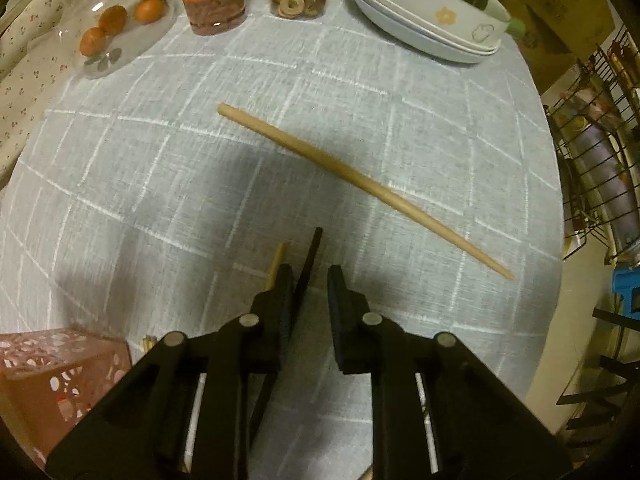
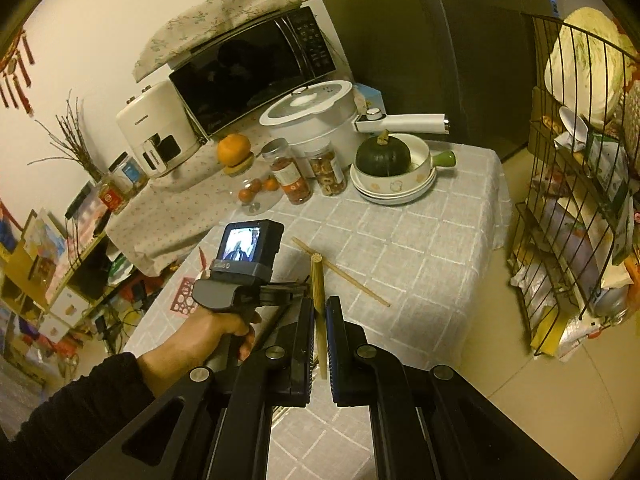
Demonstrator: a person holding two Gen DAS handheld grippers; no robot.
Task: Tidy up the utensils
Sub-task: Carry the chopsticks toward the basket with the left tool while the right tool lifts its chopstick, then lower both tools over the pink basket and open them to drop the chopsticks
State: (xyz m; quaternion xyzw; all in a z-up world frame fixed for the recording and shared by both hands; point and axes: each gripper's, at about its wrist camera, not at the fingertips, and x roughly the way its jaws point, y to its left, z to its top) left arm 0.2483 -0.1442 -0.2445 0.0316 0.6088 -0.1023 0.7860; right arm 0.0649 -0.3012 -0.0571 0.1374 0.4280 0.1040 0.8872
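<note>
You see a matt, smooth wooden chopstick [image 1: 360, 188] on the woven, rough-looking tablecloth [image 1: 160, 184]. Your left gripper [image 1: 310, 280] looks matt black plastic. The bowls [image 1: 420, 28] are glossy ceramic.

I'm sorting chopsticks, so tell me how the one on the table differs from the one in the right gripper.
The table chopstick lies flat on the cloth, untouched; the gripped chopstick stands nearly upright, clamped in the right gripper. The table one shows its whole length; the gripped one is partly hidden. Both are light wood.

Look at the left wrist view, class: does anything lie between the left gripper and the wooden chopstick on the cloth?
Nothing visible does. Only bare tablecloth separates the left gripper from the wooden chopstick ahead.
</note>
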